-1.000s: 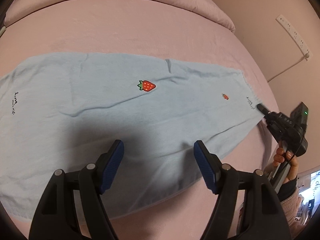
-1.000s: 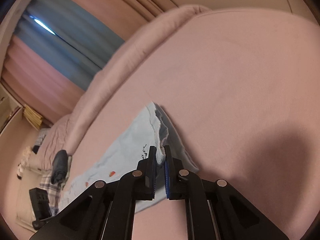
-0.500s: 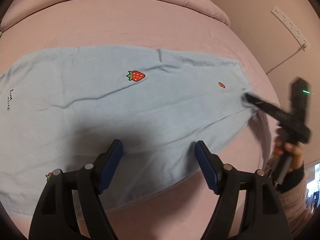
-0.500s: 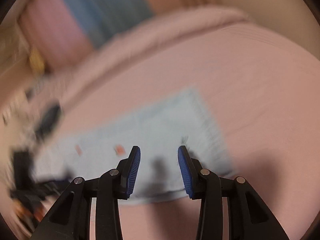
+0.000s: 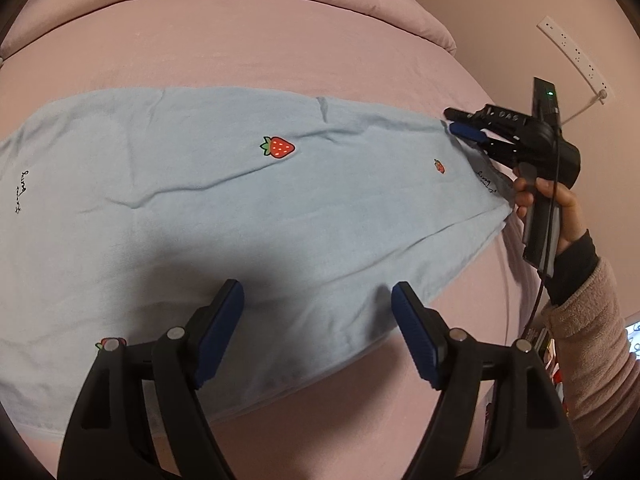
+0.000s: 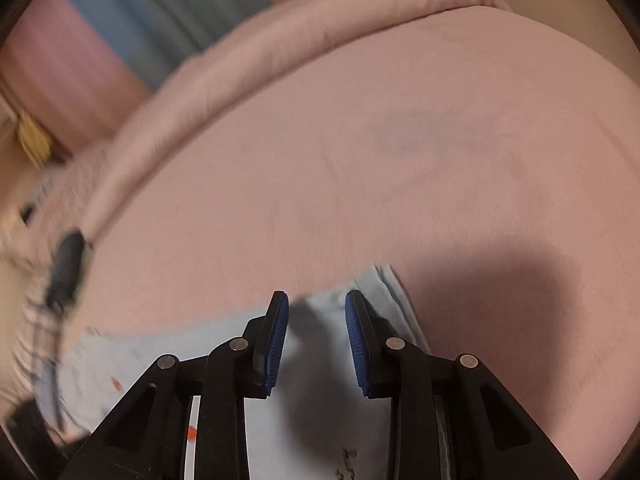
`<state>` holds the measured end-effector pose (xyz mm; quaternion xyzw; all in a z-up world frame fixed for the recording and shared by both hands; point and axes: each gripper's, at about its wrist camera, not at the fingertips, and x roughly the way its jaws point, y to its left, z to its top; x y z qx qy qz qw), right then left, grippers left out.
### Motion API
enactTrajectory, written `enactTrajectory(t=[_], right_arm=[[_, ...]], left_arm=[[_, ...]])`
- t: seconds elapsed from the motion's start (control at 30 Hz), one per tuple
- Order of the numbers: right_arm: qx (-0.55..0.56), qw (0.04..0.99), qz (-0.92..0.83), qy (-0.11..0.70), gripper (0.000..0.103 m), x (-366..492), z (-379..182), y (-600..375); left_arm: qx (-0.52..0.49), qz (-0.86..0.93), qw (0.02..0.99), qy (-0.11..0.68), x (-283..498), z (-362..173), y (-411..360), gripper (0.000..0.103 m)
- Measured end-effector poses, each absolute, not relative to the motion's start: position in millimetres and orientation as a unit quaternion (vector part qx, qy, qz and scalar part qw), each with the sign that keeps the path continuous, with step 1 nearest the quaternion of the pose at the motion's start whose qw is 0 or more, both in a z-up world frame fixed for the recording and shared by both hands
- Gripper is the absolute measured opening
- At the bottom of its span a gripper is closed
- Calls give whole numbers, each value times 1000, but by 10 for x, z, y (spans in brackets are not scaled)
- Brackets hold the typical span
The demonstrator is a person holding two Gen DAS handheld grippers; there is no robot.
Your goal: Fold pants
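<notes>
Pants (image 5: pixel 224 216) are lying flat on the bed (image 5: pixel 248 52), no longer pinched: my right gripper (image 6: pixel 316 334) has let go, jaws now closing slightly, empty. Left gripper (image 5: pixel 318 312) is hovering wide open. Two strawberries are showing clearly.

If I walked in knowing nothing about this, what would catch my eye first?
Probably the light blue pants spread flat across the pink bed, with a red strawberry printed near their middle. Next, two black clamps with blue pads: the left gripper open over the near edge, and the right gripper, in a person's hand, at the far right end.
</notes>
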<state>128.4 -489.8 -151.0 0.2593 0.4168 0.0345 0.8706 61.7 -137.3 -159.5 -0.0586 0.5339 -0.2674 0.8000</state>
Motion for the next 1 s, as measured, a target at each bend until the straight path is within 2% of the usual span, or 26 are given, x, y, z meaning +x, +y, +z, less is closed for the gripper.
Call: enactTrajectory(t=[0.07,0.1,0.17,0.43,0.63,1.0], right_arm=[[253,881,14,399,32,1172,-1397,-4920],[242,887,-6,392,43,1070,-1331,-4939],[248,893,-11,376,49,840,-1217,-5002],[364,857,37,363,50,-123,-1302,-5129],[431,808,45,399,51,-118,-1713,-4981],[428,828,18,362,51,164,-1639,-4828]], left_arm=[[-68,-267,798,536,630,-1587,-1358,77],[-71,-267,798,536,631,-1578,-1353,77],[-80,-265,799,534,627,-1548,-1322,77],[-158,-269,791,527,762,-1487,-1184,77],[-189,-279,779,529,847,-1458,-1228,77],[-199,-273,763,551,1070,-1560,-1470,77]])
